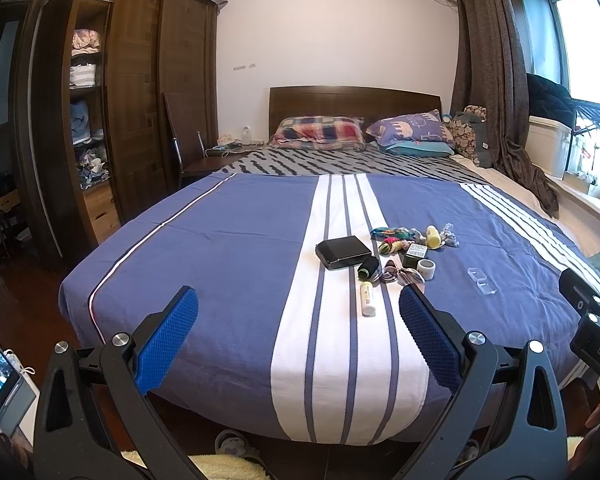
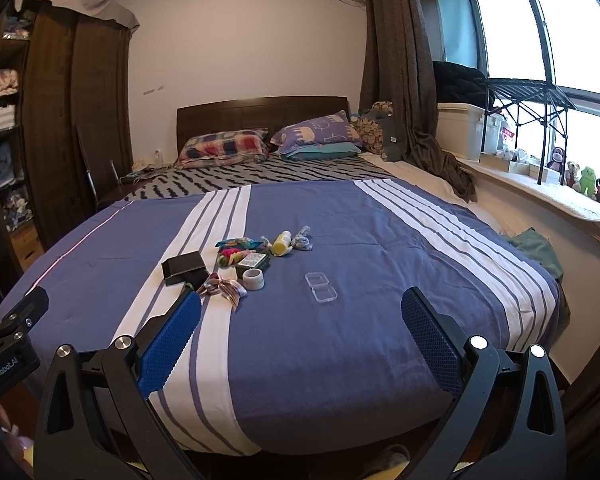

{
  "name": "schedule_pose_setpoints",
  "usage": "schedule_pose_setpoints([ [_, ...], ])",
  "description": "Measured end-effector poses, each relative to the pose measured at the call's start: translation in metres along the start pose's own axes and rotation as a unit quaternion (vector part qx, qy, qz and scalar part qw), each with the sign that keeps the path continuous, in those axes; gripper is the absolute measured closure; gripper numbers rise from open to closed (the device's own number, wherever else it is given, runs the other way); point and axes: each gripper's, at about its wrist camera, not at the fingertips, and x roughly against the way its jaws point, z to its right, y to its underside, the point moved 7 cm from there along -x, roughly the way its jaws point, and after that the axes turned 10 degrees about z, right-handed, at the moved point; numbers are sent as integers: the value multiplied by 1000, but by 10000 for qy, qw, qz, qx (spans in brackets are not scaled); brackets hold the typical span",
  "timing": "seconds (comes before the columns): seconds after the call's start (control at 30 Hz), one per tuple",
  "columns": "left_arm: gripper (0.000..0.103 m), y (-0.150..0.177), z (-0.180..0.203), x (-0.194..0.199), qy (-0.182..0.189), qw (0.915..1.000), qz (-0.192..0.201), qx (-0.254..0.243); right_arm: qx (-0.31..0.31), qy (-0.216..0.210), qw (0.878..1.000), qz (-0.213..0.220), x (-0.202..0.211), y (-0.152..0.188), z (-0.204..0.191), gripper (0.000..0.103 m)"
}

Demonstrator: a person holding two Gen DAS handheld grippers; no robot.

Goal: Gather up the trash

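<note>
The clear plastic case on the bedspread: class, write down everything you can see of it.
The clear plastic case is small, see-through and hinged, lying open and flat so its two shallow square halves sit side by side. It looks like hard plastic and seems empty. It rests on the blue part of the bedspread, apart from the pile of small items, to that pile's right. Nothing touches it but the cloth; both grippers are short of it. The left wrist view shows it too.

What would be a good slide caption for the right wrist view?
Open right tool above a striped bedspread, facing scattered clutter: clear plastic case, tape roll, black box.
</note>
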Motion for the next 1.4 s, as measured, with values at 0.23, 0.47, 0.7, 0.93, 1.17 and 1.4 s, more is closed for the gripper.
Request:
schedule_pose_setpoints([
  [0.23,8,0,-2,1,-23,10000,-2,-19,-29,1,10000,-12,-1,1,1,3],
  [0.47,8,0,-4,3,-59,10000,7,-27,-37,-13,10000,-3,-1,1,2,3],
  [0.7,8,-1,-4,3,-76,10000,6,-39,-49,-5,10000,15,0,0,2,3],
  [0.93,8,0,-5,2,-99,9999,-25,-68,-85,13,10000,7,1,0,5,3],
  [1.17,8,3,-4,-12,-172,9996,-135,-202,-96,95,9999,-81,-11,3,11,3],
  [1.4,8,20,-10,-46,-329,9978,-337,-473,-177,179,9995,-187,-34,20,25,3],
])
